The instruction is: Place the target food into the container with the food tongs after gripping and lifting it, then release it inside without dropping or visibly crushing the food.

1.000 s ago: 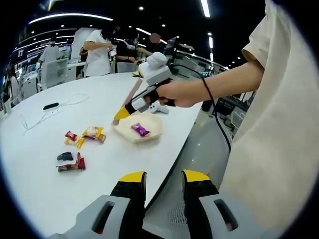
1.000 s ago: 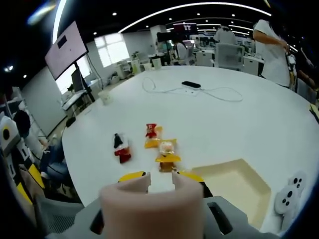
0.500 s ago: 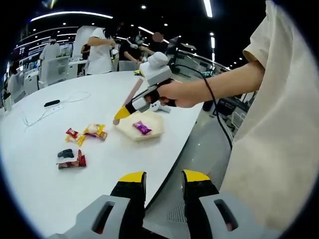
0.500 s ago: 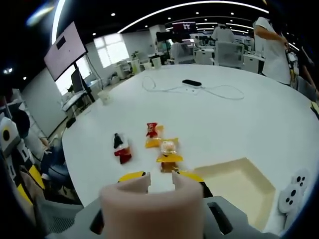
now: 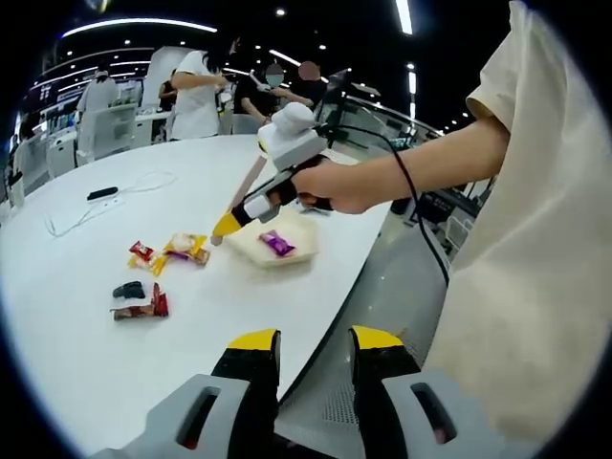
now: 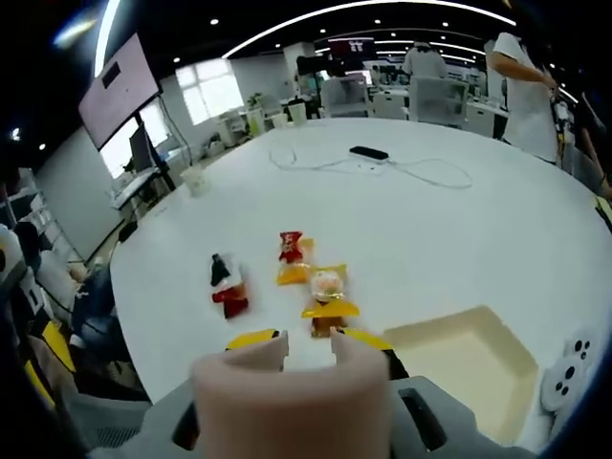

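Partly hidden tongs (image 6: 287, 382) sit clamped in right fingers (image 6: 251, 338); left fingers (image 5: 251, 356) released.

We see a white cable (image 6: 402, 172) snaking across the far part of the white table (image 6: 497, 249), with a small black device (image 6: 368, 153) lying on it. A white cup (image 6: 197, 182) stands near the table's edge. A large screen (image 6: 120, 91) hangs on the wall beside bright windows (image 6: 218, 96). A white controller (image 6: 566, 368) with dark buttons lies just beside the table's near corner. Beyond the table we make out people in white shirts (image 5: 198, 86) standing among desks and chairs (image 6: 440, 100).
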A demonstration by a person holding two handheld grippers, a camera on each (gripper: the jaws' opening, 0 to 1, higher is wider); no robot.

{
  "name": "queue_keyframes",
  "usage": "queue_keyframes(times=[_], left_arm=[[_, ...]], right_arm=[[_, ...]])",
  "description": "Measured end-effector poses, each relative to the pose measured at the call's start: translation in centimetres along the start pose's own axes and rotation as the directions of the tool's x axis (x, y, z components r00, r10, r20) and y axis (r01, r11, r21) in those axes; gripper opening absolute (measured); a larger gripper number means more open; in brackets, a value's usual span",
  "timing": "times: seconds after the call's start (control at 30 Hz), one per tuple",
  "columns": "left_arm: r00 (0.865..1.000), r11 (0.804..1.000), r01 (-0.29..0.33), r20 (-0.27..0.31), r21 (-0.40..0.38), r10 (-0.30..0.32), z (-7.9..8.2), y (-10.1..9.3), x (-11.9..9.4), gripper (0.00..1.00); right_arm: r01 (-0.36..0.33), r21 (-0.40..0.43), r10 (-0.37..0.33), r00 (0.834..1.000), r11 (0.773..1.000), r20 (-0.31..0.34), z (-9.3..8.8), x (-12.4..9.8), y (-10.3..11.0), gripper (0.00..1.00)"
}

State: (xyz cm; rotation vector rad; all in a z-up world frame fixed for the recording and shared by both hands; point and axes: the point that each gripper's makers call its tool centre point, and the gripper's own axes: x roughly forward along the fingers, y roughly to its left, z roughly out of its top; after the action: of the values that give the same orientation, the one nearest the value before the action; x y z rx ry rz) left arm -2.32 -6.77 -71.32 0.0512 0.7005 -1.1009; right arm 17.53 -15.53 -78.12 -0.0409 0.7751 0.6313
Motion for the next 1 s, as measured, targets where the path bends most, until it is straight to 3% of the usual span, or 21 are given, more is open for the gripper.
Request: queue_keyframes(times=[0.5, 1.0], left_arm=[[1.0, 0.999, -0.003, -0.005, -0.037, 0.003, -0.4, 0.4, 0.1, 0.27], [1.0, 0.997, -0.019, -0.005, -0.072, 0.019, -1.2, 1.1, -0.4, 0.27]], right_arm=[[0.051, -0.102, -0.049, 0.998, 0.993, 0.025, 3.7, 2.4, -0.5, 0.24], [0.045, -0.141, -0.047, 0.999, 0.989, -0.01, 4.5, 4.2, -0.3, 0.25]])
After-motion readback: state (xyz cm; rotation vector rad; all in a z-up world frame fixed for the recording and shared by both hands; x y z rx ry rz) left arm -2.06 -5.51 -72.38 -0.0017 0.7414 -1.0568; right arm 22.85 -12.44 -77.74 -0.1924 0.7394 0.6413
